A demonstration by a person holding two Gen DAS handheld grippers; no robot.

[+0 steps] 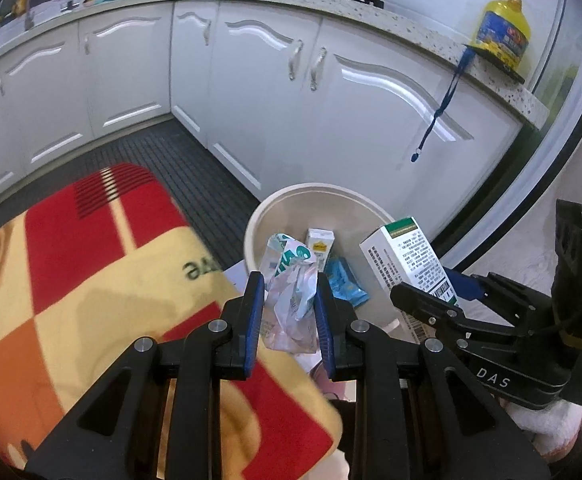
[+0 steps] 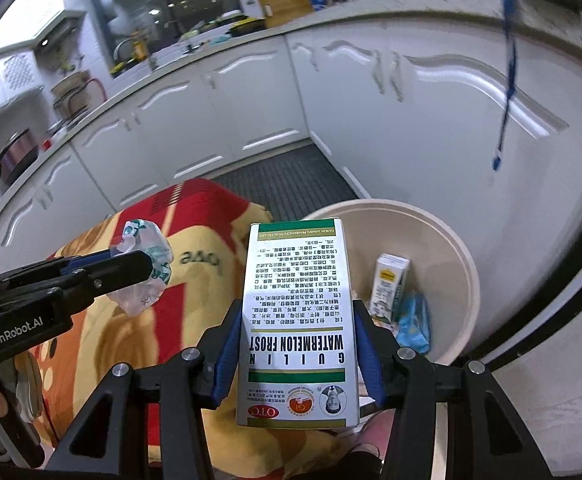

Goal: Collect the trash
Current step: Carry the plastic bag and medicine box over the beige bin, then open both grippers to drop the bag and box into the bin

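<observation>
We find both grippers loaded and brought toward the cream-coloured bin [image 1: 259, 216], which stands on the floor against the white cabinet doors [image 1: 259, 92]; the placement suits a drop from above. The left gripper [image 1: 289, 312] is pinching a crumpled plastic wrapper [image 1: 293, 280] between its blue pads, the jaws nearly together because the film is thin; the wrapper's free end sticks up past the fingertips and, in the left wrist view, lies just short of the bin's near rim. The right gripper [image 2: 295, 344] is clamped across the width of a white and green medicine box [image 2: 297, 312] (lettered "Watermelon Frost"), so its jaws stand wider; the box points forward along the fingers, its far end overlapping the bin's near rim in the view. Already inside the bin lie a small drink carton [image 2: 389, 284] and a blue packet [image 2: 413, 320]; we judge these earlier deposits. A red and yellow blanket [image 1: 91, 280] lies beside the bin, below the left gripper. We judge the step in hand to be carriage to the bin; release remains outstanding for both items.
</observation>
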